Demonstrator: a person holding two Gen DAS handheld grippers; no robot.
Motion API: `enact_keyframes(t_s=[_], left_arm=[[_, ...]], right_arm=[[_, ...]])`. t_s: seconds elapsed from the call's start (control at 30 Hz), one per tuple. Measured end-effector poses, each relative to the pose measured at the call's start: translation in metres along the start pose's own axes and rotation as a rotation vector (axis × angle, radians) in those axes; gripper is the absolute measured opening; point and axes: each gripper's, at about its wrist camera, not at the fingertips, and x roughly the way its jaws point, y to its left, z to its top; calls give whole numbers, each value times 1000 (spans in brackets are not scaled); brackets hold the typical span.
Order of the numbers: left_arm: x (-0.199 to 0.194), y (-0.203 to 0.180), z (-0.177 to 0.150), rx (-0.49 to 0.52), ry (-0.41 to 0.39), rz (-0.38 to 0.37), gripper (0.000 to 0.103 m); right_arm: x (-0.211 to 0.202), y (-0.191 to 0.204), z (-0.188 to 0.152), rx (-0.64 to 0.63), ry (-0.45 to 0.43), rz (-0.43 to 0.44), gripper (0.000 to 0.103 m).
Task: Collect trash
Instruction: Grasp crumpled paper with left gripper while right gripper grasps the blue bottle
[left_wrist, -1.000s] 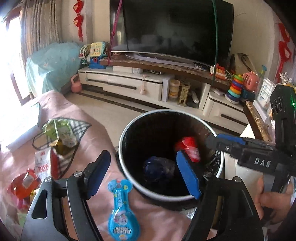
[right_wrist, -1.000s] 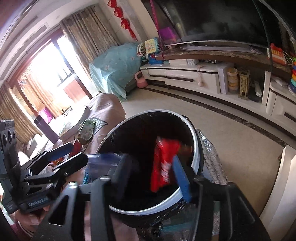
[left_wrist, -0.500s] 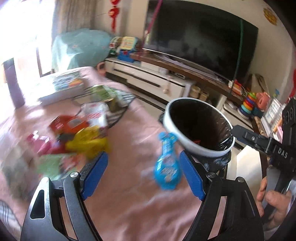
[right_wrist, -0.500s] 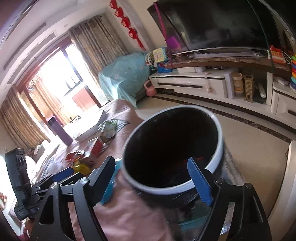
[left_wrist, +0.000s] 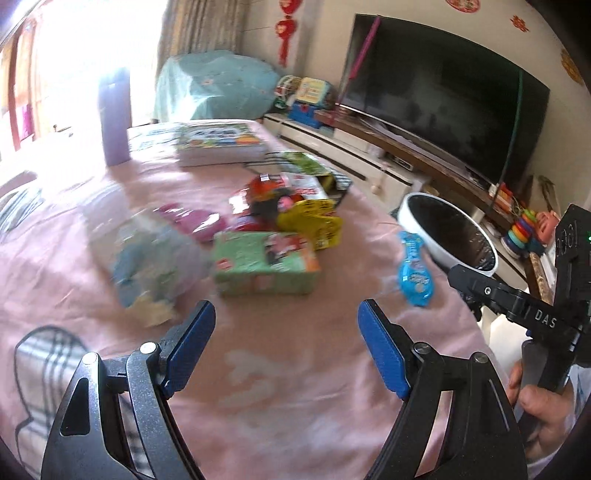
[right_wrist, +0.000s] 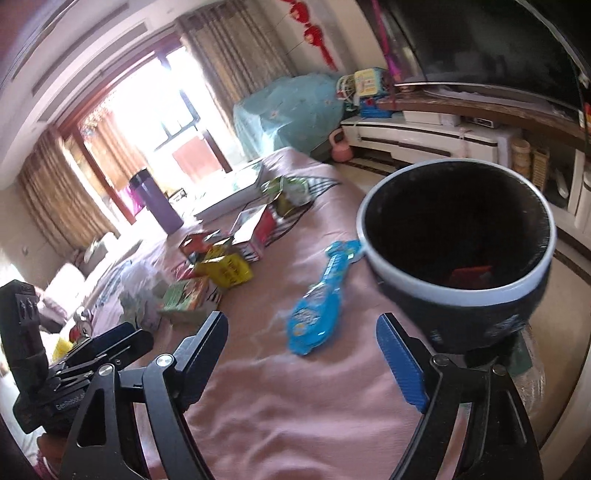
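A black bin with a white rim (left_wrist: 456, 258) (right_wrist: 391, 269) stands at the table's right edge; a red wrapper (right_wrist: 471, 275) lies inside it. A blue wrapper (left_wrist: 415, 275) (right_wrist: 319, 302) lies on the pink cloth beside the bin. A green box (left_wrist: 264, 267) (right_wrist: 184, 297), a yellow box (left_wrist: 312, 221) (right_wrist: 225, 271) and more wrappers lie in a pile mid-table. My left gripper (left_wrist: 286, 349) is open and empty, above the cloth before the green box. My right gripper (right_wrist: 303, 356) is open and empty, near the blue wrapper and the bin.
A purple bottle (left_wrist: 115, 118) (right_wrist: 157, 203) and a stack of books (left_wrist: 218, 142) stand at the far side of the table. A crumpled clear bag (left_wrist: 151, 266) lies left of the green box. A TV (left_wrist: 439, 96) and cabinet stand behind.
The red wrapper left my right gripper and now lies in the bin. Both grippers swung left, away from the bin toward the table and the pile. Both stay open.
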Motion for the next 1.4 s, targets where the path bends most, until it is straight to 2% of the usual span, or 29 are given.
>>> enact_keyframes(t_s=[0.3,0.57,0.6,0.63,0.67,0.7,0.73,0.8,0.87,1.03,1.27,1.4], left_arm=[[-8,58,-3,-101,-29,111,85],[30,88,12,-123,34,227,87],[34,90,13,-127,44,225,85],[39,93,13,-132,58,214,71],[42,93,13,-134,68,202,49],[45,94,12,-136,83,188,48],[44,93,11,-133,80,193,47],[37,90,11,-122,62,180,43],[29,88,10,-125,47,162,42],[7,78,13,-140,9,126,41],[-15,37,24,-66,-44,46,41],[-11,10,27,-23,-34,-6,41]], right_arm=[[26,-1,1,-1,52,-41,84],[53,-3,6,-7,107,-77,83],[56,-2,8,-13,107,-84,82],[57,-1,8,-16,107,-89,80],[57,-1,9,-19,107,-96,68],[60,0,10,-21,111,-104,45],[63,-1,10,-18,123,-106,34],[62,-1,10,-19,115,-99,24],[55,2,11,-33,87,-88,19],[45,9,10,-50,74,-60,17],[21,5,10,-39,36,-33,16],[3,-5,14,-17,1,-39,16]])
